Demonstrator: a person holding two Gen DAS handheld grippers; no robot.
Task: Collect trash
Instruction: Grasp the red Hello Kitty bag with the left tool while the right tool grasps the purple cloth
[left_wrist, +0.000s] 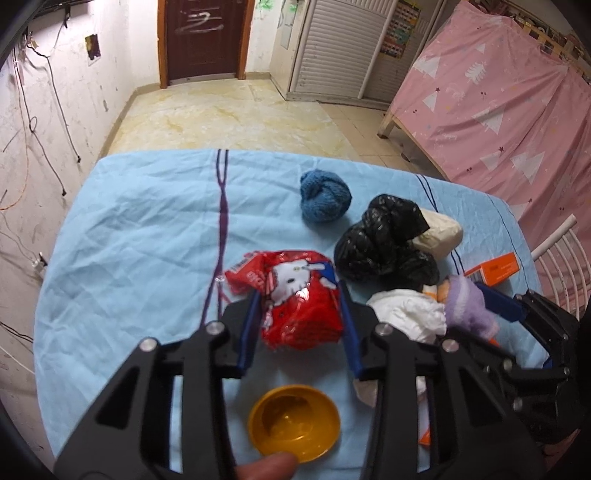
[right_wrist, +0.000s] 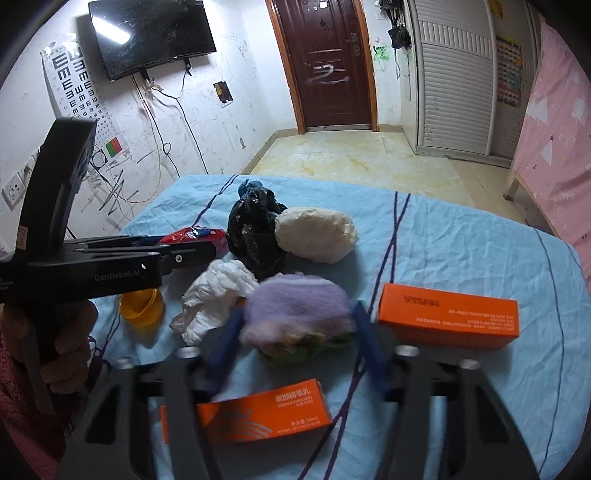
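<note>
My left gripper (left_wrist: 300, 310) has its blue fingers on both sides of a red cartoon snack bag (left_wrist: 295, 299) on the blue tablecloth (left_wrist: 140, 236); it looks shut on the bag. My right gripper (right_wrist: 295, 325) holds a purple fuzzy bundle (right_wrist: 295, 310) between its blue fingers, blurred by motion. The purple bundle also shows in the left wrist view (left_wrist: 467, 306). A black plastic bag (right_wrist: 255, 229), a cream wad (right_wrist: 317, 232) and white crumpled paper (right_wrist: 214, 299) lie in the middle.
A yellow bowl (left_wrist: 293, 424) sits near the front edge. Two orange boxes (right_wrist: 448, 315) (right_wrist: 258, 413) lie by my right gripper. A blue yarn ball (left_wrist: 325, 195) sits farther back. A pink-covered bed (left_wrist: 498, 110) stands at the right.
</note>
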